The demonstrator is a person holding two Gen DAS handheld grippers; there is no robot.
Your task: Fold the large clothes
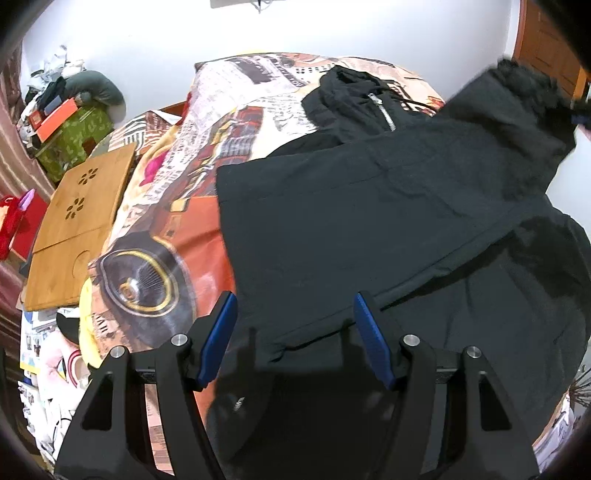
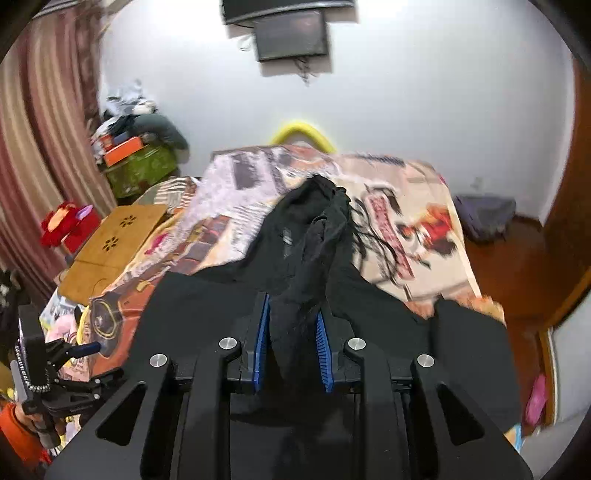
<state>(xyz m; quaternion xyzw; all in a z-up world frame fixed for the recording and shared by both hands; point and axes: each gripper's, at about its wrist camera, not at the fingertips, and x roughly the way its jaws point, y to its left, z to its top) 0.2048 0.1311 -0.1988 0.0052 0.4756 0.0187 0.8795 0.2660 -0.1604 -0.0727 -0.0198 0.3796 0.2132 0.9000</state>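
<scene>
A large black zip-up hooded jacket [image 1: 369,221] lies spread on a bed with a printed car-and-newsprint cover [image 1: 177,221]. Its hood and metal zipper [image 1: 384,110] lie at the far end. My left gripper [image 1: 295,317] is open and empty, just above the jacket's near hem. My right gripper [image 2: 291,325] is shut on a bunched black fold of the jacket [image 2: 314,258] and holds it lifted above the bed. In the left wrist view that lifted part [image 1: 517,92] hangs at the upper right. The left gripper also shows in the right wrist view [image 2: 74,350], at the lower left.
A wooden lap tray [image 1: 77,221] lies on the bed's left side. A green box with clutter [image 1: 74,136] stands by the striped curtain. A red object [image 1: 11,221] sits at the left. A wall screen [image 2: 291,33] hangs above the bed. A wooden door [image 2: 569,229] is at the right.
</scene>
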